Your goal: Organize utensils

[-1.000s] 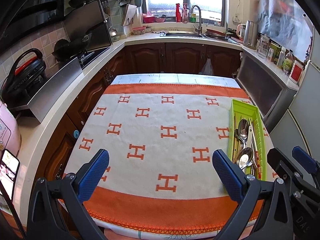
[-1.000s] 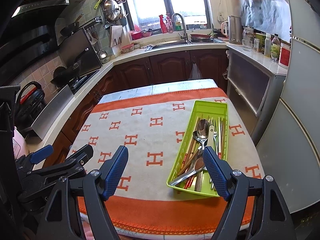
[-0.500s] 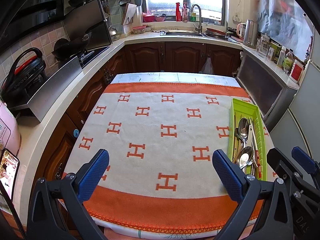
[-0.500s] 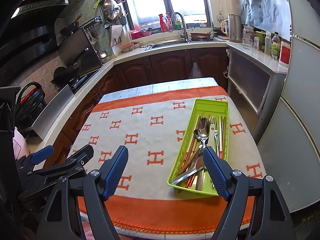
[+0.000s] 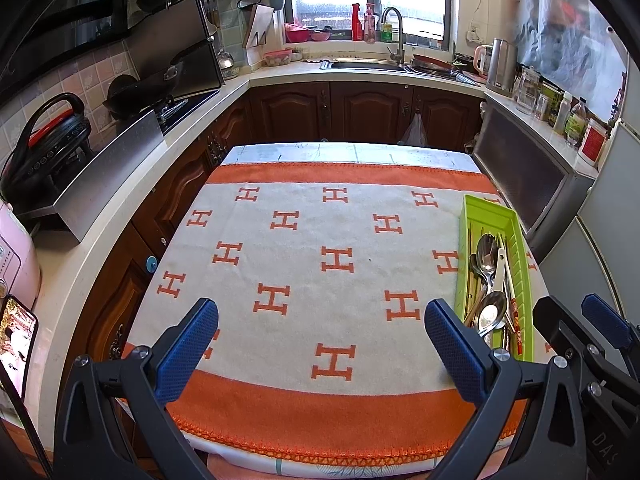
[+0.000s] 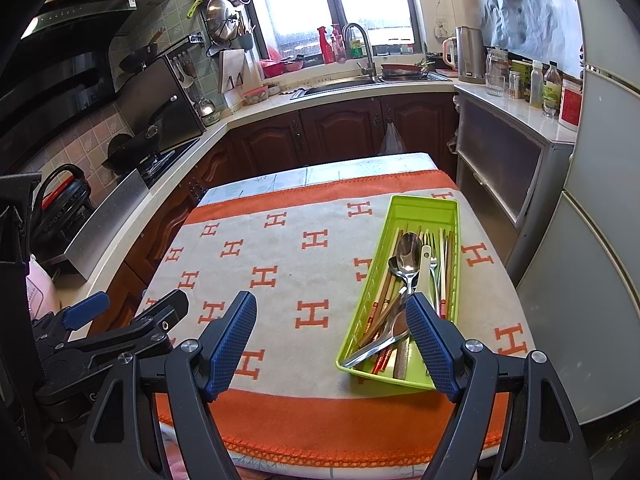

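Note:
A green plastic tray (image 6: 424, 208) lies on the right side of the table; it also shows in the left wrist view (image 5: 516, 232). It holds metal spoons (image 6: 409, 256), a white spoon (image 6: 424, 270), forks (image 6: 432, 246) and chopsticks (image 6: 447, 272). My right gripper (image 6: 332, 312) is open and empty, above the table's near edge, with its right finger in front of the tray's near end. My left gripper (image 5: 320, 328) is open and empty over the cloth left of the tray. The left gripper shows in the right wrist view (image 6: 132, 312), the right gripper in the left wrist view (image 5: 588, 328).
The table carries a white and orange cloth (image 5: 312, 240) with H marks. Counters run along the left, back and right with a stove (image 5: 168, 100), a sink (image 5: 368, 65), bottles (image 5: 572, 118) and a kettle (image 5: 502, 62). A fridge (image 6: 600, 220) stands close to the right.
Both grippers have stayed open and almost still; the views have shifted very slightly.

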A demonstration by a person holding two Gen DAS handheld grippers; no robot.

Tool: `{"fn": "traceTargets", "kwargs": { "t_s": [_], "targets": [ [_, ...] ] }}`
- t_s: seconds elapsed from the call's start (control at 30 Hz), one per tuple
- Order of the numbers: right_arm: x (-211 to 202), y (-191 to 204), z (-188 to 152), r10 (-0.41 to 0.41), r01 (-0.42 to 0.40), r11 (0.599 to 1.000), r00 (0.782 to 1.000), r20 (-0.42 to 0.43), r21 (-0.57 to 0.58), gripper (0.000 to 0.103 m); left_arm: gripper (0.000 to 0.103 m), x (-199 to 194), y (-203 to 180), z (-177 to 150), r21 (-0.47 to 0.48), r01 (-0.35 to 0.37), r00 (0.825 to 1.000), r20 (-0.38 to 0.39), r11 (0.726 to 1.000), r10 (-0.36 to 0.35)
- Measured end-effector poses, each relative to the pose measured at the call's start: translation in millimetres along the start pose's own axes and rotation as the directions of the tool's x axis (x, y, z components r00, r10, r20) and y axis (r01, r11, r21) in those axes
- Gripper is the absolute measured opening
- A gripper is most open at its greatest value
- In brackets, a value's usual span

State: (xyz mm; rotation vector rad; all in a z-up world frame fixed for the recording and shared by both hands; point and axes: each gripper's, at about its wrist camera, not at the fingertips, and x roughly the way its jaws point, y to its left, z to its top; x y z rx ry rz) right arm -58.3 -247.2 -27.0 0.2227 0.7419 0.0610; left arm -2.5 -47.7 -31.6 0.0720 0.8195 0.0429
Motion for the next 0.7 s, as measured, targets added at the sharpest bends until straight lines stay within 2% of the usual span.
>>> {"fn": "traceTargets", "kwargs": {
  "t_s": [0.7],
  "targets": [
    [2.1,-0.2,-1.7,0.000,0.000,1.000,1.000,-0.006,0.003,0.079,0.102,1.6,-1.8,-8.4,0.001,-0.001,1.000,-0.012,1.000,0.001]
  ]
}}
